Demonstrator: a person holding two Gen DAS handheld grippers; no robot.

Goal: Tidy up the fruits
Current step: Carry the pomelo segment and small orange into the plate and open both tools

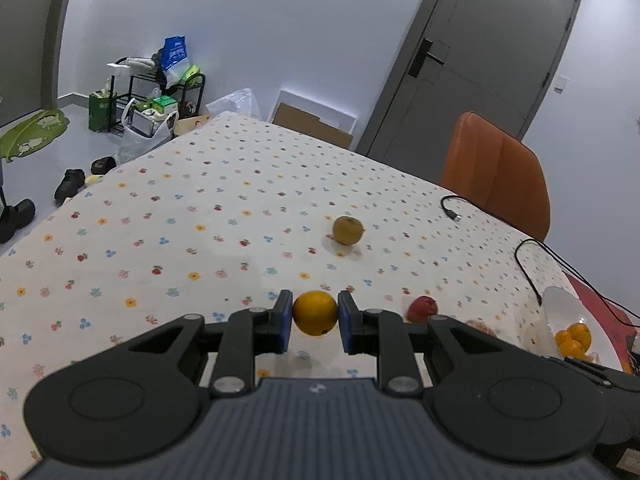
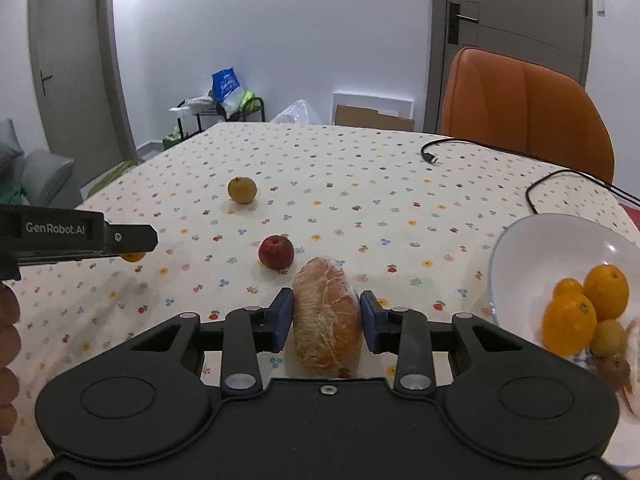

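Left hand-held gripper (image 1: 315, 321) clamped on an orange (image 1: 315, 313), right hand-held gripper (image 2: 327, 319) squeezing a peeled pomelo wedge (image 2: 328, 322), long axis pointing away along the fingers, white bowl (image 2: 520, 248) just right.

Apple (image 2: 276, 252) on table (image 2: 360, 168), left of bowl (image 2: 520, 248)

black left gripper (image 1: 315, 322) and right gripper (image 2: 327, 322), blue pads (image 1: 285, 320), silver screws, "genrobot.ai" lettering.
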